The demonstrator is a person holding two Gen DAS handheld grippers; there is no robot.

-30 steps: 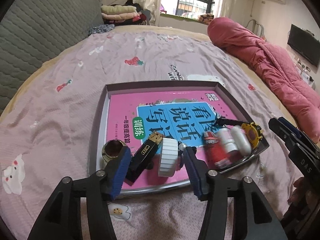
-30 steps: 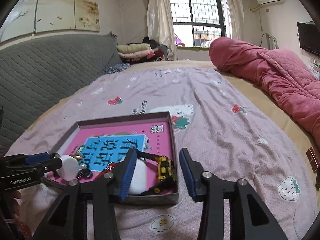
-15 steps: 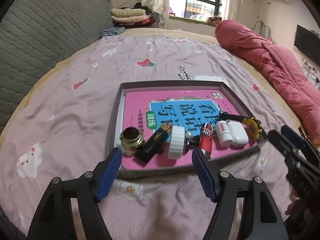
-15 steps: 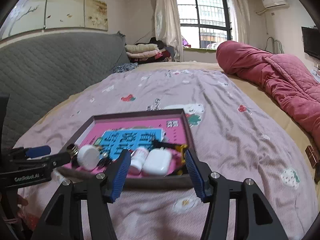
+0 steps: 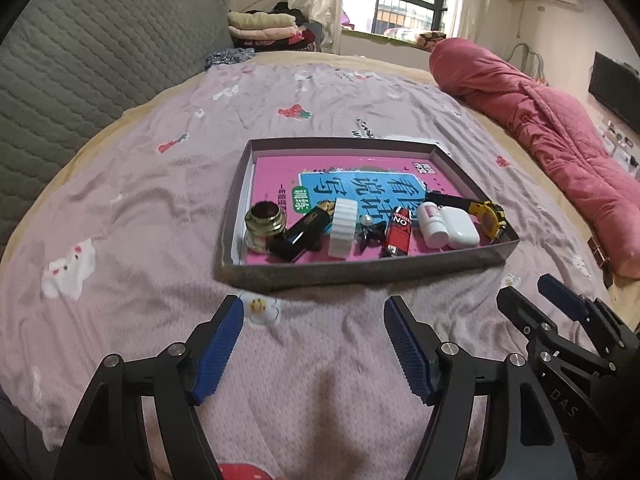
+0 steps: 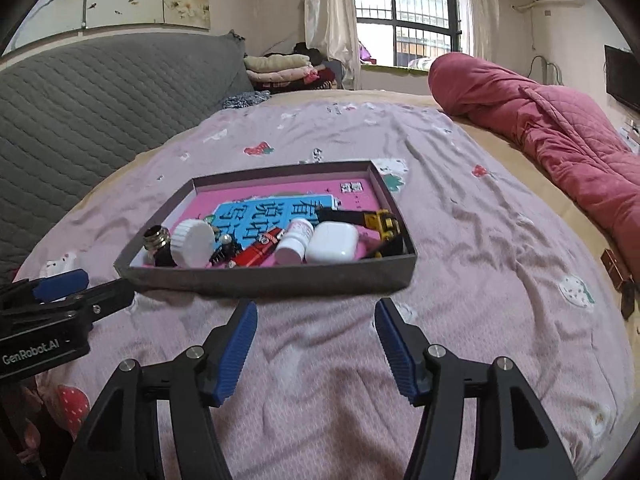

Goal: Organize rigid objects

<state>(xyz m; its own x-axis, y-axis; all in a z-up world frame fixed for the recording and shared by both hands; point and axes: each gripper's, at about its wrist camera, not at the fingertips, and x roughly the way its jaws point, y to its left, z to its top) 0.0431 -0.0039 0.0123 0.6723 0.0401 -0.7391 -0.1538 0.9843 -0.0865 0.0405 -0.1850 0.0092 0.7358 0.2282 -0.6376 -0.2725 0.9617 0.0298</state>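
A shallow grey tray lies on the bed with a pink book as its floor. Along its near side lie a brass-capped jar, a black lighter, a white ribbed cap, a red tube, a white bottle, a white earbud case and a yellow watch. My left gripper hangs open and empty just in front of the tray. My right gripper is also in front of the tray, its jaws opening with nothing between them.
The bed is covered by a lilac printed sheet. A rolled pink quilt lies along the right side and a grey padded headboard on the left. A small brown box sits near the bed's right edge.
Both grippers have let go of objects in the tray, opened wide and drawn back out of it to the sheet in front.
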